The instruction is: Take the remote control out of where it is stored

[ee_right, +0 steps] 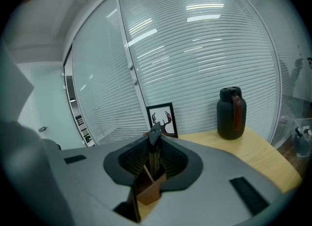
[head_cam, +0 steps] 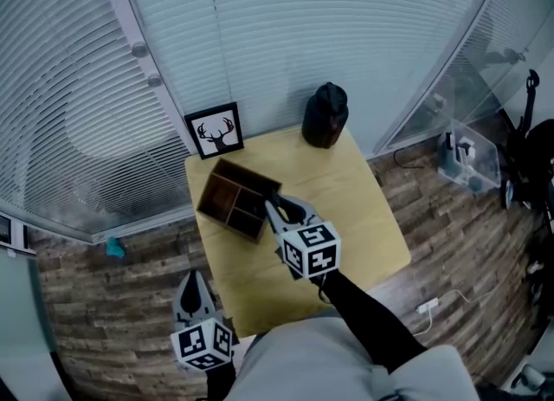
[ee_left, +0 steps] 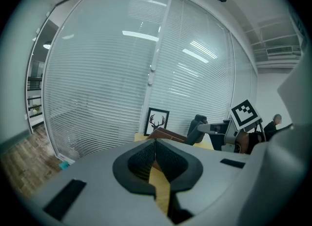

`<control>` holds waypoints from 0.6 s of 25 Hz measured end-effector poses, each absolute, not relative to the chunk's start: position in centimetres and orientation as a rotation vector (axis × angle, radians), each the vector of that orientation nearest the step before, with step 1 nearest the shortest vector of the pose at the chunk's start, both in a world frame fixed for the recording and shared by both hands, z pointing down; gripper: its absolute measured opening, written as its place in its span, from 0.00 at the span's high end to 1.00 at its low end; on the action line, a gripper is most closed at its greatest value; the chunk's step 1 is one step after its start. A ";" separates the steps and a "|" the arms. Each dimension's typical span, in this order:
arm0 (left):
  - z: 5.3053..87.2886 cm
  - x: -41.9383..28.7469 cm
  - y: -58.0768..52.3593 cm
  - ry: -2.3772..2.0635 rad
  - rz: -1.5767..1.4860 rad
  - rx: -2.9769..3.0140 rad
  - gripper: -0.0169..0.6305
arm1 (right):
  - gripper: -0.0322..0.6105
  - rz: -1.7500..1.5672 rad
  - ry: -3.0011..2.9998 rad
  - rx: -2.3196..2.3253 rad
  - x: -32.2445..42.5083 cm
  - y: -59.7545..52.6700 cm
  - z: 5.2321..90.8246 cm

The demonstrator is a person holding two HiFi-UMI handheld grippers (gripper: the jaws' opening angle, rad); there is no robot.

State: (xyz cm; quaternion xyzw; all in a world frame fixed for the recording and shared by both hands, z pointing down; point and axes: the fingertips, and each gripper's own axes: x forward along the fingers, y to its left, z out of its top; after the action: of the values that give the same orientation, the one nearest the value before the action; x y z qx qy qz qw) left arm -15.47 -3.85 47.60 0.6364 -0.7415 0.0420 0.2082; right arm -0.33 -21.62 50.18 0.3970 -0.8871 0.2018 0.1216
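Note:
A brown wooden organiser box with compartments sits at the back left of the light wooden table. My right gripper reaches over its near corner. In the right gripper view this gripper is shut on a thin dark remote control, which stands upright between the pads above the box. My left gripper hangs off the table's front left corner. Its pads meet at the tips in the left gripper view, with nothing between them. From there the box lies ahead.
A framed deer picture leans against the blinds behind the box. A dark jug stands at the table's back edge. On the wood floor to the right lie a clear plastic bin and a white power strip.

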 end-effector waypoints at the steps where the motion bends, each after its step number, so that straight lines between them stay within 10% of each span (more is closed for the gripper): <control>1: 47.6 -15.4 -3.8 -2.063 0.118 1.772 0.96 | 0.84 0.590 -2.589 1.162 -0.3 -21.6 50.2; 15: 47.6 -15.2 -3.9 -2.052 0.107 1.777 0.96 | 0.84 0.588 -2.597 1.175 -0.1 -21.7 49.7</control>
State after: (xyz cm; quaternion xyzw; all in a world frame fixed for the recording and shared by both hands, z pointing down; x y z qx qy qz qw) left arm -15.18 -3.88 47.60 0.6393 -0.7385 0.0384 0.2108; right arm -0.07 -21.67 49.68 0.4011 -0.8863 0.2008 0.1151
